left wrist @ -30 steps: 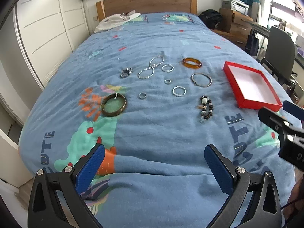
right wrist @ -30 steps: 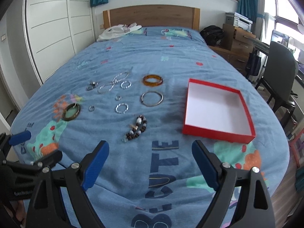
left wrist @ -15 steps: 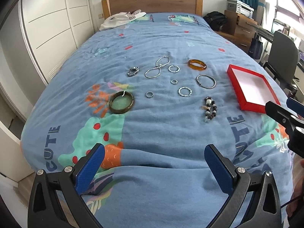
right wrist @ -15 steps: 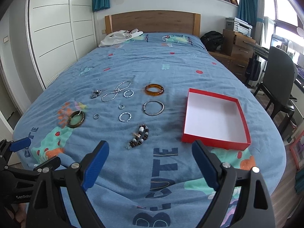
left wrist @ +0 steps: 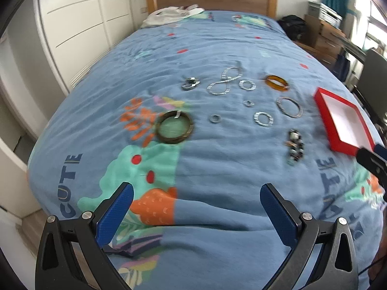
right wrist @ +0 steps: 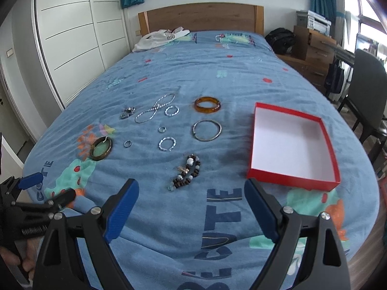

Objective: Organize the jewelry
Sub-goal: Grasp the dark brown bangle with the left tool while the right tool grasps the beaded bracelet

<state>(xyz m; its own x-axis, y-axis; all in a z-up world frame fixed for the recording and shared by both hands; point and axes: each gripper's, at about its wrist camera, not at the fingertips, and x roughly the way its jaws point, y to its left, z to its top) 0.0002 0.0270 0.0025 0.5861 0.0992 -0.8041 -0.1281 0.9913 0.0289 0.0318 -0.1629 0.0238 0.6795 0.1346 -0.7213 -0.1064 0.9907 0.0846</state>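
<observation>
Both my left gripper [left wrist: 196, 204] and right gripper [right wrist: 191, 201] hang wide open, holding nothing. I judge the brown-and-white beaded bracelet [right wrist: 187, 172] light and floppy on the soft blue bed [right wrist: 241, 82]. I'd pinch across its bunched middle.

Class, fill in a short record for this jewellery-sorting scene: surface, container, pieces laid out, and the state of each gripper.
surface: blue bedspread
container: red box, white inside, nothing in it
pieces: amber bangle, thin metal bangle, dark green bangle, beaded bracelet, silver chain, several small rings
left gripper: open, holding nothing
right gripper: open, holding nothing
</observation>
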